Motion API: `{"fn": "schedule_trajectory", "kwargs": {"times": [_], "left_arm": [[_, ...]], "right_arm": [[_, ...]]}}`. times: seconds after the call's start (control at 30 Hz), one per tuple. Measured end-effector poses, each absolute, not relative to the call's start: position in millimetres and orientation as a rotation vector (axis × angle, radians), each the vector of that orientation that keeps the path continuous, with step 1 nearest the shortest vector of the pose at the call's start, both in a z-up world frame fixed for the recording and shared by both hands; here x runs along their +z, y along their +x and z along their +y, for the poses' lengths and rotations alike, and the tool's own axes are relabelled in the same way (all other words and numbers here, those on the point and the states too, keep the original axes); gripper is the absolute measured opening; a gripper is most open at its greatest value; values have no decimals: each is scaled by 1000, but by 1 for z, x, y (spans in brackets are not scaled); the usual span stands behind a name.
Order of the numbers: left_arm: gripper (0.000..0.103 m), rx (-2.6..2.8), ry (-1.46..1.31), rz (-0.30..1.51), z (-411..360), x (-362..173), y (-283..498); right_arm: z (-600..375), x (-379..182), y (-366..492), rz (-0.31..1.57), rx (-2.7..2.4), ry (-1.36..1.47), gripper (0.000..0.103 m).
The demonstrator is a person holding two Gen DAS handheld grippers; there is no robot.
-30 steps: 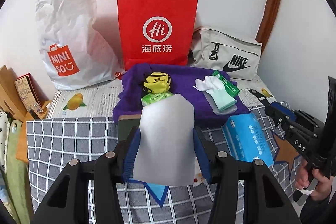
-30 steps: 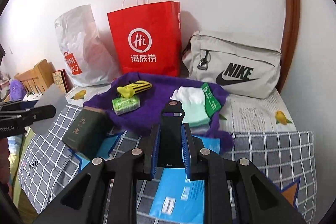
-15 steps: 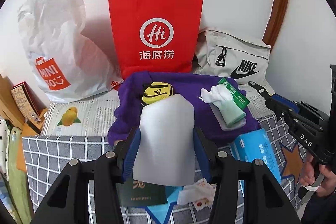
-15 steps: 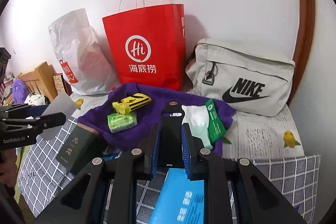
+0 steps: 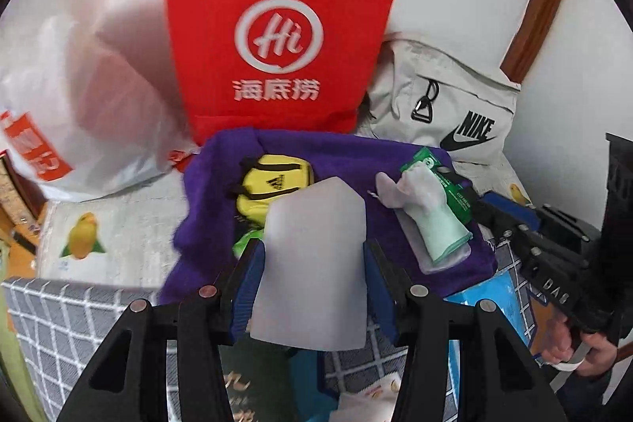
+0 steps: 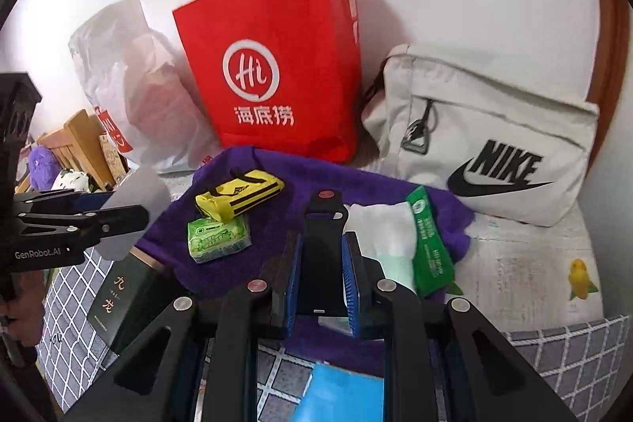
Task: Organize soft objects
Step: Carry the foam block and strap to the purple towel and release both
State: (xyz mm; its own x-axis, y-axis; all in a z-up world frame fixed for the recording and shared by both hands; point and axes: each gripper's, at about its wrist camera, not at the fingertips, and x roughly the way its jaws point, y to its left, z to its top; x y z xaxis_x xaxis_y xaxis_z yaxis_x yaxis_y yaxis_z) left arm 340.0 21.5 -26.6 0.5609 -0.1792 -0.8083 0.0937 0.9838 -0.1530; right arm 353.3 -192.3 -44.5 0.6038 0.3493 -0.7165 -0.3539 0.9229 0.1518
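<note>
A purple towel (image 5: 336, 165) (image 6: 324, 176) lies on the bed. On it are a yellow pouch (image 5: 273, 186) (image 6: 237, 198), a green tissue pack (image 6: 217, 238) and packaged white-green gloves (image 5: 431, 220) (image 6: 395, 244). My left gripper (image 5: 312, 263) is shut on a flat grey-white sheet (image 5: 312, 263), held over the towel's front edge; it also shows in the right wrist view (image 6: 130, 216). My right gripper (image 6: 322, 263) is shut on a black flat piece (image 6: 322, 256) above the towel's front, beside the gloves.
A red paper bag (image 5: 277, 34) (image 6: 277, 74), a white Miniso bag (image 5: 59, 86) and a beige Nike bag (image 5: 447, 97) (image 6: 486, 141) stand against the wall. A dark green box (image 6: 122, 299) and a blue pack (image 6: 340, 394) lie on the checked cover.
Both grippers moved forward toward the towel and the bags; the objects look larger and closer. Each grip is unchanged.
</note>
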Motion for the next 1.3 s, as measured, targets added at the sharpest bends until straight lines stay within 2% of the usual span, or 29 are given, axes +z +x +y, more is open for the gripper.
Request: {"fn": "schedule_trajectory", "kwargs": {"times": [0.43, 0.93, 1.1, 1.13, 1.2, 1.3], "left_arm": [[49, -203, -68, 1083, -7, -72, 394], [51, -212, -34, 1140, -19, -94, 405], [61, -199, -23, 1152, -19, -96, 404], [67, -199, -24, 1150, -19, -94, 403], [75, -200, -26, 1138, -18, -91, 402], [76, -201, -36, 1123, -15, -84, 399]], "right_arm": [[-179, -86, 389, 940, 457, -18, 21], [-184, -106, 406, 1030, 468, -14, 21], [-187, -105, 406, 1028, 458, -21, 21], [-188, -104, 405, 1023, 458, -22, 22], [-190, -102, 403, 1014, 456, -22, 30], [-192, -95, 400, 998, 451, -18, 35]]}}
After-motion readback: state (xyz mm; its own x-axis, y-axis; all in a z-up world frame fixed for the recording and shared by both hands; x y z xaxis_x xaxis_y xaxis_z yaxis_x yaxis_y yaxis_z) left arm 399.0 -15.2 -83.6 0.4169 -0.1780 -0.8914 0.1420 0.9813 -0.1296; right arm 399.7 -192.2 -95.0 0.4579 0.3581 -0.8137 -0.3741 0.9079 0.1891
